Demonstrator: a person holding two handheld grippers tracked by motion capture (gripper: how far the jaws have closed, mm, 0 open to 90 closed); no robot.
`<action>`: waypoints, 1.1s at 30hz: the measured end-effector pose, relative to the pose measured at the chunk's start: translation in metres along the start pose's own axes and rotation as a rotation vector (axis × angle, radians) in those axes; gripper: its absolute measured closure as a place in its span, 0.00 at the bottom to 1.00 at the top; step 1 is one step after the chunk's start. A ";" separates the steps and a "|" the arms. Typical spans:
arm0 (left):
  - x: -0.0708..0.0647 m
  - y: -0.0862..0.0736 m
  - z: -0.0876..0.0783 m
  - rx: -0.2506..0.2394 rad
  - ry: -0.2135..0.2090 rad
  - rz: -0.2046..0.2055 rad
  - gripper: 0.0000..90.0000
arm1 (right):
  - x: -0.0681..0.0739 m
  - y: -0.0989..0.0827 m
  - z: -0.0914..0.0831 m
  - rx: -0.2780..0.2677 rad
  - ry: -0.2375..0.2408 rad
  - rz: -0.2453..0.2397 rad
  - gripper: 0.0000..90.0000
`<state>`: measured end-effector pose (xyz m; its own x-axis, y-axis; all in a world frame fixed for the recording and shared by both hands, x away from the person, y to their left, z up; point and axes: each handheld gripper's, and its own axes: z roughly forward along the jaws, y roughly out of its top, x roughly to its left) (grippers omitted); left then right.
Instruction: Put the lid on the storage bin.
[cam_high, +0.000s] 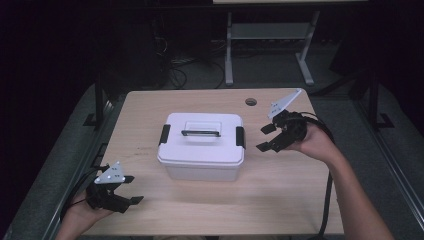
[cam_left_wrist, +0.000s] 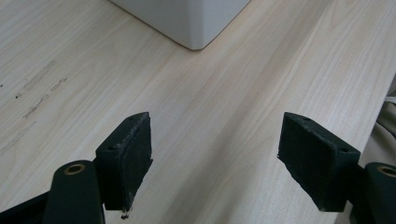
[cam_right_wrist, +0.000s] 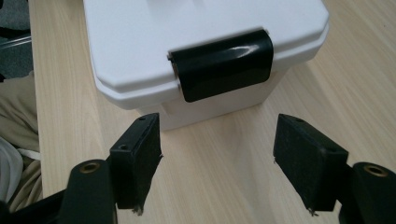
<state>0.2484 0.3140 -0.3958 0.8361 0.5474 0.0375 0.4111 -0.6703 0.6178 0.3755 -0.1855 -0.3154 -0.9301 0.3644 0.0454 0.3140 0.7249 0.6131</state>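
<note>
High view, white lidded box (cam_high: 202, 150), black latches (cam_high: 240, 137) closed

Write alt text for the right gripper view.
The open right gripper faces a white box with its lid on, aimed at the black latch on the box's near end. Nothing is between the jaws, and the box sits on a wooden table.

Right tool (cam_right_wrist: 217, 161) aimed at the end wall of a white lidded storage box (cam_right_wrist: 140, 46) standing on the pale wood table (cam_right_wrist: 224, 163). A black latch clip (cam_right_wrist: 222, 63) folds over the lid's rim and down that wall. Jaws spread wide, nothing between the pads; the box sits just beyond their tips, untouched. Beige cloth (cam_right_wrist: 14, 121) past the table's edge at left.
</note>
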 end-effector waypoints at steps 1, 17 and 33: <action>0.000 0.000 0.000 0.000 -0.001 -0.001 0.28 | 0.000 -0.001 0.000 0.000 -0.001 0.003 0.35; 0.000 0.000 0.001 0.003 0.000 -0.002 0.28 | -0.002 -0.021 0.005 -0.001 0.011 0.037 0.35; 0.000 0.000 0.002 0.005 -0.002 -0.003 0.28 | -0.003 -0.040 0.009 -0.006 0.018 0.064 0.35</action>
<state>0.2490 0.3135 -0.3971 0.8354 0.5485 0.0345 0.4154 -0.6713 0.6138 0.3672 -0.2105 -0.3467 -0.9114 0.3995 0.0987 0.3718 0.6967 0.6135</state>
